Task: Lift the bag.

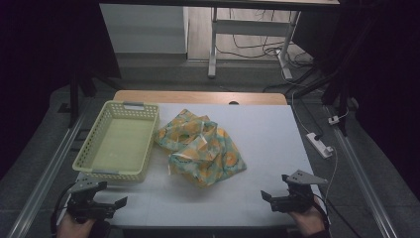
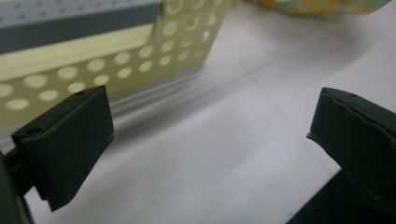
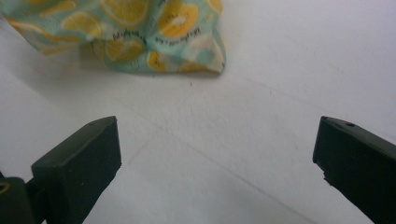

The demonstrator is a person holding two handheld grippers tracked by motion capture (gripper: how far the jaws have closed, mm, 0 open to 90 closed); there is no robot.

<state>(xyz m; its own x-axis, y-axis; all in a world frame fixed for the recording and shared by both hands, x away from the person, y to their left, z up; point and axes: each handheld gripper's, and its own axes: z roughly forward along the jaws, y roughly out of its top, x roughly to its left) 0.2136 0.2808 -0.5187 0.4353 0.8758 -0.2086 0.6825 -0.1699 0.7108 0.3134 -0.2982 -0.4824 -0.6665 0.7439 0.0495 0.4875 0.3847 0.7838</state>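
Both tools rest low at the near edge of the table (image 1: pixel 277 129). Your left tool (image 1: pixel 110 194) sits at the near left corner, jaws spread wide and holding nothing; in the left gripper view its jaws frame bare white table, with the perforated wall of the basket (image 2: pixel 140 56) just beyond. Your right tool (image 1: pixel 275 187) sits toward the near right corner, jaws likewise wide apart and empty. The cloth (image 1: pixel 200 146), teal with a lemon-slice print, lies crumpled near the middle of the table, touching the basket's (image 1: pixel 119 141) right side and well apart from both tools. In the right gripper view, the cloth's (image 3: pixel 140 32) near corner lies ahead of the open jaws.
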